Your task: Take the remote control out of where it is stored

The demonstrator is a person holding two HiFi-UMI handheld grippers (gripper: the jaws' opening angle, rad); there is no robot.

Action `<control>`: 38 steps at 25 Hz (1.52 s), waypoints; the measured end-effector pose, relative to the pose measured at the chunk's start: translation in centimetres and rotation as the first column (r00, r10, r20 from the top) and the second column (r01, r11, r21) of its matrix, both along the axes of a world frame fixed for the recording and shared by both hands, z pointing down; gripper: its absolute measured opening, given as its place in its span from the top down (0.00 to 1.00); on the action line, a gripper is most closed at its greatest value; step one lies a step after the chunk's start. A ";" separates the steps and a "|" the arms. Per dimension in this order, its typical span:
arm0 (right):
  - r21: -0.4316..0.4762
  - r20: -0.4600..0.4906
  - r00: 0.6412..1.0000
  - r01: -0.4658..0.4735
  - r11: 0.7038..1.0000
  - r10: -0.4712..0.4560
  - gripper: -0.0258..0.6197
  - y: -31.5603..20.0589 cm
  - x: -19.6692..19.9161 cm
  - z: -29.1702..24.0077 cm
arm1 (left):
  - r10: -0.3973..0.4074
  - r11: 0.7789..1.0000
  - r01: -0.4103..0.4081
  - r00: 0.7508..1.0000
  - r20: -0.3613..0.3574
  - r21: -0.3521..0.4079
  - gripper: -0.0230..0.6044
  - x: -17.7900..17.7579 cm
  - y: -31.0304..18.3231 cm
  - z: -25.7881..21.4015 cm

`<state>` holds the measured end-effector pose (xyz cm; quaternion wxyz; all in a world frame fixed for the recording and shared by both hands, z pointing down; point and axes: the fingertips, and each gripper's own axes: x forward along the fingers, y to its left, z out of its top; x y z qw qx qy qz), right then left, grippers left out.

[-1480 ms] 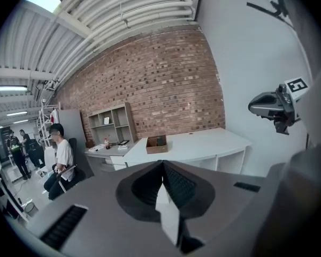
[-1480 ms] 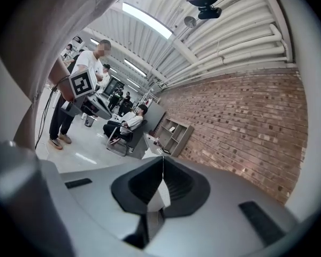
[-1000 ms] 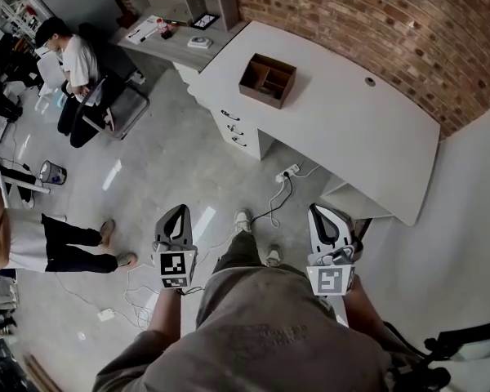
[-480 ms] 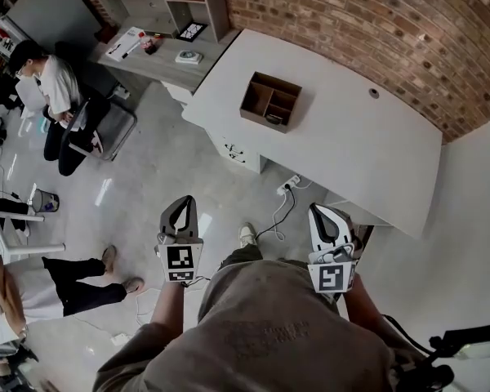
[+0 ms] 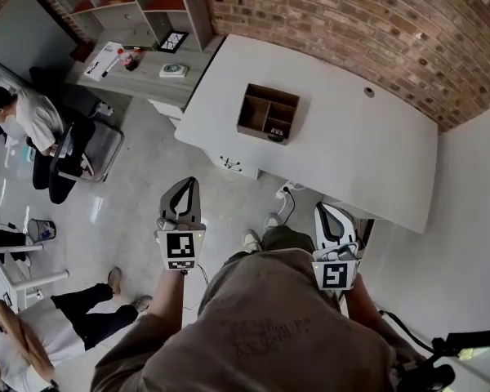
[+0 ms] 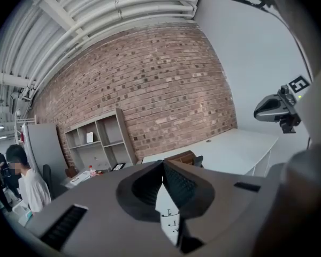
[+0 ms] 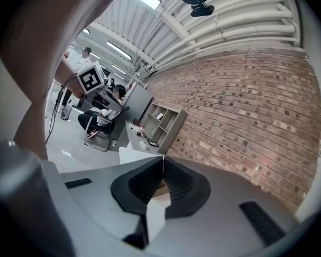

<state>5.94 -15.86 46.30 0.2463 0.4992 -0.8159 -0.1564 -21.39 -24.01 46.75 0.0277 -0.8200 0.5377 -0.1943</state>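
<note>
On the white desk [image 5: 351, 145], toward its front left, sits an open-topped wooden organiser box [image 5: 267, 113]. Short of the desk, the left gripper [image 5: 183, 193] and right gripper [image 5: 330, 216] are carried empty, jaws pressed together, with nothing yet in reach. A dark thing [image 5: 275, 135] in the box's compartment nearest the desk's front edge is probably the remote.

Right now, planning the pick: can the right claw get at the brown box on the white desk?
Probably not yet: the right claw, shut, hangs short of the desk, far from the brown box; nothing stands between.
</note>
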 end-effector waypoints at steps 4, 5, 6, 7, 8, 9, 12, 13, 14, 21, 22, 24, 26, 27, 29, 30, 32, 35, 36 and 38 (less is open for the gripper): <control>0.009 -0.021 1.000 -0.015 1.000 0.015 0.94 -2.2 0.6 0.1 | 0.020 1.000 -0.020 1.000 -0.007 -0.009 0.94 0.9 -2.1 0.4; 0.000 -0.024 1.000 -0.015 1.000 0.015 0.94 -2.7 0.7 0.2 | 0.021 1.000 -0.021 1.000 -0.009 -0.013 0.94 1.1 -2.5 0.4; -0.010 -0.026 1.000 -0.014 1.000 0.013 0.94 -3.3 0.9 0.3 | 0.023 1.000 -0.023 1.000 -0.010 -0.019 0.94 1.3 -2.9 0.5; -0.017 -0.026 1.000 -0.012 1.000 0.011 0.94 -3.9 1.0 0.5 | 0.026 0.999 -0.026 1.000 -0.010 -0.026 0.94 1.5 -3.2 0.6; -0.019 -0.024 1.000 -0.009 1.000 0.009 0.94 -4.6 1.2 0.5 | 0.029 0.999 -0.030 1.000 -0.007 -0.033 0.94 1.8 -3.7 0.8; -0.017 -0.022 1.000 -0.007 1.000 0.006 0.94 -5.2 1.5 0.6 | 0.032 0.999 -0.032 0.999 -0.005 -0.041 0.94 2.1 -4.1 1.0; -0.007 -0.017 1.000 0.008 1.000 -0.008 0.94 -7.3 2.6 0.7 | 0.026 0.998 -0.025 1.000 0.011 -0.057 0.94 3.1 -5.4 1.5; -0.005 -0.016 1.000 0.020 1.000 -0.020 0.94 -8.0 2.9 0.7 | 0.019 0.998 -0.018 1.000 0.017 -0.059 0.94 3.4 -5.8 1.5; -0.002 -0.015 0.999 0.034 0.999 -0.034 0.94 -8.5 3.2 0.7 | 0.011 0.998 -0.009 1.000 0.022 -0.059 0.94 3.6 -6.0 1.5; 0.045 -0.012 0.997 0.071 0.997 -0.070 0.94 -11.9 4.9 0.5 | -0.021 0.997 0.024 0.999 0.046 -0.067 0.94 4.6 -7.2 1.8; 0.042 -0.019 0.997 0.072 0.997 -0.071 0.94 -12.1 5.0 0.4 | -0.018 0.998 0.021 0.999 0.051 -0.065 0.94 4.8 -7.3 1.7; 0.035 -0.023 0.997 0.070 0.997 -0.069 0.94 -12.3 5.1 0.4 | -0.014 0.998 0.018 0.998 0.055 -0.058 0.94 4.9 -7.7 1.4; 0.040 -0.002 0.998 0.067 0.997 -0.067 0.94 -12.5 4.9 0.5 | -0.014 0.998 0.017 0.998 0.057 -0.055 0.94 4.9 -8.1 1.3; 0.041 0.005 0.998 0.069 0.997 -0.069 0.94 -12.6 4.8 0.5 | -0.012 0.998 0.015 0.998 0.056 -0.057 0.94 5.0 -8.2 1.4; 0.031 0.018 0.997 0.069 0.997 -0.069 0.94 -12.6 4.5 0.6 | -0.006 0.998 0.009 0.999 0.042 -0.070 0.94 5.1 -8.4 1.6; 0.025 0.030 0.997 0.065 0.998 -0.066 0.94 -12.5 4.4 0.8 | -0.003 0.997 0.005 1.000 0.028 -0.078 0.94 5.2 -8.4 1.8; 0.020 0.047 0.997 0.059 0.998 -0.060 0.94 -12.7 4.3 1.1 | 0.000 0.996 0.000 1.000 -0.006 -0.092 0.94 5.5 -8.6 2.3; 0.013 0.051 0.997 0.052 0.999 -0.053 0.94 -12.9 3.7 1.2 | 0.013 0.994 -0.014 1.000 -0.012 -0.104 0.94 5.7 -8.7 3.1; 0.004 0.052 0.997 0.051 0.999 -0.052 0.94 -12.7 3.5 1.2 | 0.019 0.994 -0.020 1.000 -0.004 -0.108 0.94 5.7 -8.6 3.3; -0.030 0.035 0.998 0.061 0.998 -0.060 0.94 -12.6 3.3 1.6 | 0.029 0.993 -0.028 1.000 0.006 -0.115 0.94 5.9 -8.5 3.8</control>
